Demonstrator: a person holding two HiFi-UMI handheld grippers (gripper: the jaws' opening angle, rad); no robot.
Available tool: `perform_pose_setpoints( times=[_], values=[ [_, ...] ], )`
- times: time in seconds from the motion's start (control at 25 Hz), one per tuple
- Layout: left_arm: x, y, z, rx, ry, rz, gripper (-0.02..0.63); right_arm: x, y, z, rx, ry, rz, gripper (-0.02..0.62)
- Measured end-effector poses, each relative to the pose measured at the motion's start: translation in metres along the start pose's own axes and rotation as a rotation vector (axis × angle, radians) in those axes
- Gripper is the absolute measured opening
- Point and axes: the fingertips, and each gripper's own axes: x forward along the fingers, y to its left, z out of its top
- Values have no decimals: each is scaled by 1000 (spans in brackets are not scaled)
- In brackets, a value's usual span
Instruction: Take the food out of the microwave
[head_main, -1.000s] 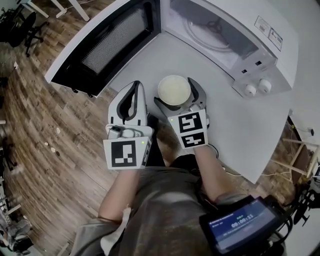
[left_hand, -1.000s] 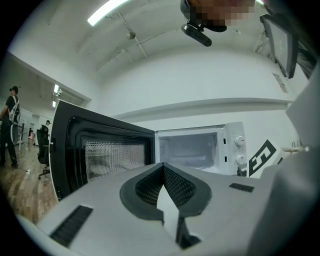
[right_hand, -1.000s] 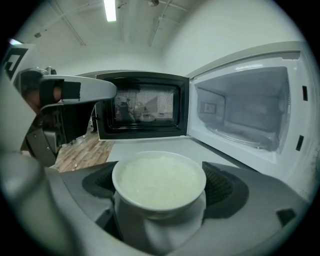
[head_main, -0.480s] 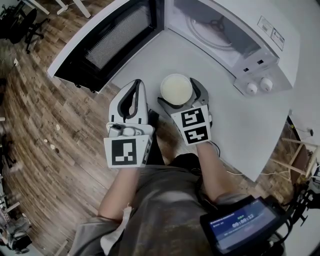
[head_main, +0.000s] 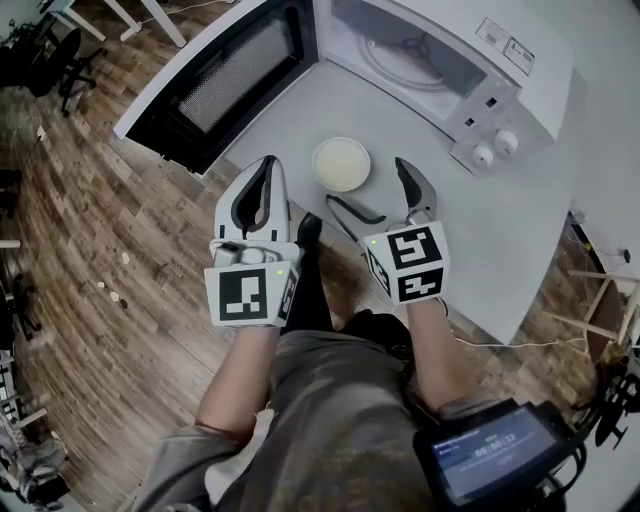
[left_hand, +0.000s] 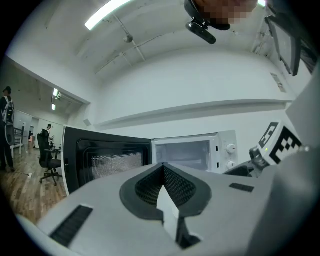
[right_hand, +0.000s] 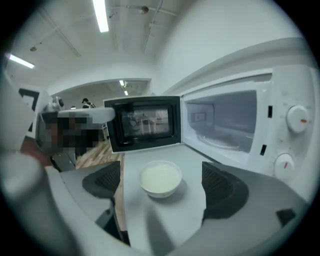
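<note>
- Head view: the bowl (head_main: 341, 163) of pale food sits out on the white table (head_main: 480, 230), clear of the oven.
- The microwave (head_main: 500, 60) stands at one o'clock from the bowl, its cavity showing only the glass plate (head_main: 405, 50). Its door (head_main: 215, 85) swings wide at ten o'clock.
- The right gripper (head_main: 365, 180) hangs at five o'clock from the bowl, fingers spread wide, touching nothing.
- The left gripper (head_main: 268, 168) floats at eight o'clock from the bowl, past the table edge and over the wood floor (head_main: 90, 280).
- Left gripper view: its jaws are pressed together with nothing between them. The microwave (left_hand: 192, 152) is at twelve o'clock beyond them, the door (left_hand: 107, 160) at ten o'clock.
- Right gripper view: the right gripper (right_hand: 161, 175) has its pads (right_hand: 222, 186) far apart. The bowl (right_hand: 160, 179) stands on the table in the gap, apart from both. The microwave (right_hand: 235, 125) is at two o'clock, the door (right_hand: 145, 122) at twelve.
</note>
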Motion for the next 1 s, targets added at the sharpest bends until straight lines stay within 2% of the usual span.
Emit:
perform_pose_setpoints(
  times=[0.08, 0.16, 0.2, 0.24, 0.44, 0.52, 0.76, 1.0],
  values=[
    [-12, -9, 7, -3, -7, 2, 8, -25, 6, 19, 25, -69, 24, 512],
    [-21, -18, 13, -13, -21, 10, 8, -45, 7, 37, 34, -143, 35, 444],
    [-23, -23, 17, -17, -31, 13, 8, -53, 6, 44, 31, -177, 29, 384],
    [-26, -28, 20, -19, -40, 15, 8, -60, 5, 49, 25, -207, 23, 299],
    [-36, -41, 43, -11, -94, 34, 8, -89, 13, 78, -30, -367, 47, 29],
    [-39, -43, 53, -2, -111, 40, 8, -93, 15, 87, -54, -391, 34, 9],
    [-45, -39, 73, 22, -138, 72, 8, -96, 12, 98, -48, -399, 1, 8],
    [-55, -38, 82, 30, -148, 71, 8, -100, 17, 107, -54, -414, -18, 6]
  ],
)
